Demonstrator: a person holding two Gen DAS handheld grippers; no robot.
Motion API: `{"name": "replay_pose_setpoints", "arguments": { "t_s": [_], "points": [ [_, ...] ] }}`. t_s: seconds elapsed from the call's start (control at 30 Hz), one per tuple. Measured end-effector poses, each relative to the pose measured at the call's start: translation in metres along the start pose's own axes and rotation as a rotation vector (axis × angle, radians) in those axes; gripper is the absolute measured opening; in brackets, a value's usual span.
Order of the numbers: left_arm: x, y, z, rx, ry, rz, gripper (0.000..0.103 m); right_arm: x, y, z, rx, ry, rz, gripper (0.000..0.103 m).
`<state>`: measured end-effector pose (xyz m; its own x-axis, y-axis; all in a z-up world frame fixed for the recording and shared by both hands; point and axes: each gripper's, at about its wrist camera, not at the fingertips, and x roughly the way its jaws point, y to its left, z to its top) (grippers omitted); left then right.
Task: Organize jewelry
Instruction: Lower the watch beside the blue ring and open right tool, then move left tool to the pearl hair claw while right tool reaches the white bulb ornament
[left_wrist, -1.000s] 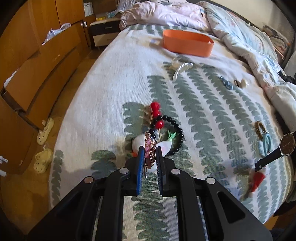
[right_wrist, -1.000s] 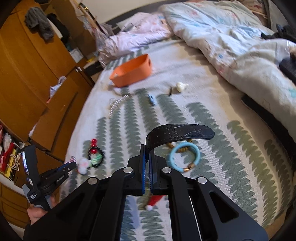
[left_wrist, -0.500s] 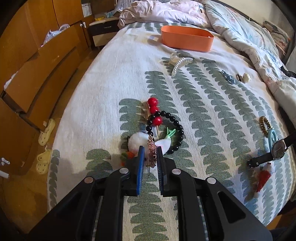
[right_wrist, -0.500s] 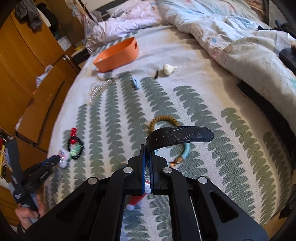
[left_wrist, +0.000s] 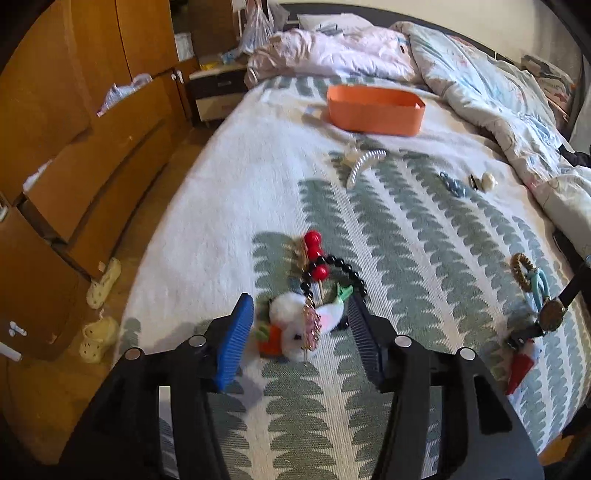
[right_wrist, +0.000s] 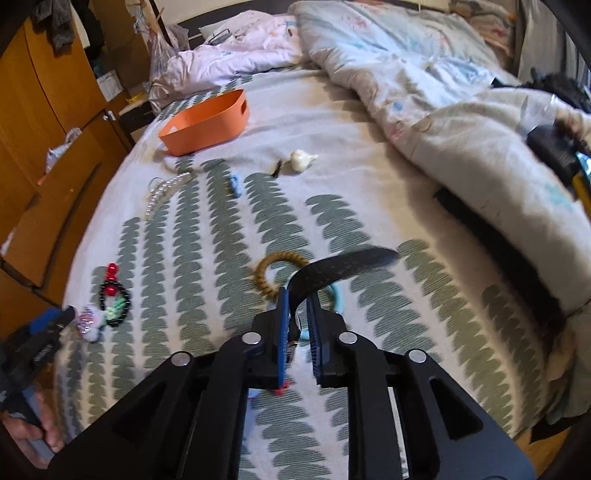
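Both grippers just opened | left gripper jaws apart, pink earring dropped on pile | right gripper loosening on watch | orange bin far off, apparently empty; most jewelry unsorted

Bare bedspread before orange bin

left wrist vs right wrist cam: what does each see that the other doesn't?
Left wrist only: cream clog slippers on the floor, the round watch face, and the red pointed clip beside it.

Right wrist only: the hand holding the left gripper, and the dark clothes on the duvet.

Both: orange oval bin, pearl hair comb, black bead bracelet with red beads, white fluffy clip, tan coil hair tie. Both grippers have just been opening: left gripper around the fluffy clip, right gripper around the black watch strap.
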<state>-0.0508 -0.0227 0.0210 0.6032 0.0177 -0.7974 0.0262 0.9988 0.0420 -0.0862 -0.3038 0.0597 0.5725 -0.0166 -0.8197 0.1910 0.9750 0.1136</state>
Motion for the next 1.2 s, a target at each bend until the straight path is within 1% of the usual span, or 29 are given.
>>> {"name": "replay_pose_setpoints", "arguments": {
  "t_s": [0.03, 0.07, 0.1, 0.17, 0.27, 0.33, 0.4, 0.47, 0.53, 0.57, 0.63, 0.73, 0.8, 0.87, 0.97, 1.2],
  "points": [
    [-0.002, 0.000, 0.001, 0.000, -0.006, -0.006, 0.054, -0.001, -0.001, 0.001, 0.000, -0.007, -0.010, 0.028],
    [-0.004, 0.000, 0.002, -0.002, -0.012, -0.009, 0.055, -0.002, -0.003, 0.001, 0.000, -0.015, -0.018, 0.038],
    [-0.005, 0.000, 0.003, -0.002, -0.019, -0.008, 0.057, -0.003, -0.004, 0.002, 0.000, -0.024, -0.023, 0.051],
    [-0.007, -0.001, 0.004, 0.000, -0.030, -0.011, 0.057, -0.011, -0.006, 0.004, -0.002, -0.073, -0.046, 0.065],
    [-0.010, -0.002, 0.006, 0.003, -0.047, -0.008, 0.058, -0.025, -0.006, 0.008, -0.017, -0.155, -0.065, 0.068],
    [-0.013, -0.003, 0.007, 0.003, -0.065, -0.020, 0.063, -0.032, -0.007, 0.009, -0.014, -0.198, -0.065, 0.072],
    [-0.018, -0.003, 0.008, 0.001, -0.091, -0.020, 0.065, -0.040, -0.007, 0.010, -0.014, -0.243, -0.054, 0.076],
    [-0.026, -0.003, 0.008, 0.004, -0.126, -0.021, 0.066, -0.044, -0.005, 0.011, -0.018, -0.275, -0.049, 0.078],
    [-0.037, -0.005, 0.007, 0.010, -0.178, -0.019, 0.073, -0.050, -0.003, 0.011, -0.025, -0.319, -0.041, 0.082],
    [-0.041, -0.005, 0.006, 0.009, -0.200, -0.022, 0.075, -0.052, -0.001, 0.011, -0.029, -0.333, -0.035, 0.083],
    [-0.051, -0.007, 0.005, 0.014, -0.250, -0.005, 0.081, -0.056, 0.003, 0.011, -0.047, -0.362, -0.021, 0.083],
    [-0.066, -0.013, 0.004, 0.029, -0.319, 0.022, 0.084, -0.054, 0.013, 0.011, -0.084, -0.384, -0.035, 0.087],
    [-0.072, -0.015, 0.004, 0.033, -0.346, 0.033, 0.085, -0.052, 0.020, 0.010, -0.105, -0.391, -0.047, 0.091],
    [-0.077, -0.016, 0.005, 0.036, -0.366, 0.022, 0.086, -0.046, 0.024, 0.010, -0.114, -0.380, -0.054, 0.091],
    [-0.079, -0.018, 0.007, 0.038, -0.377, 0.027, 0.087, -0.042, 0.030, 0.009, -0.133, -0.377, -0.039, 0.091],
    [-0.076, -0.020, 0.007, 0.035, -0.377, -0.004, 0.087, -0.025, 0.033, 0.009, -0.145, -0.351, -0.007, 0.091]
  ]
}}
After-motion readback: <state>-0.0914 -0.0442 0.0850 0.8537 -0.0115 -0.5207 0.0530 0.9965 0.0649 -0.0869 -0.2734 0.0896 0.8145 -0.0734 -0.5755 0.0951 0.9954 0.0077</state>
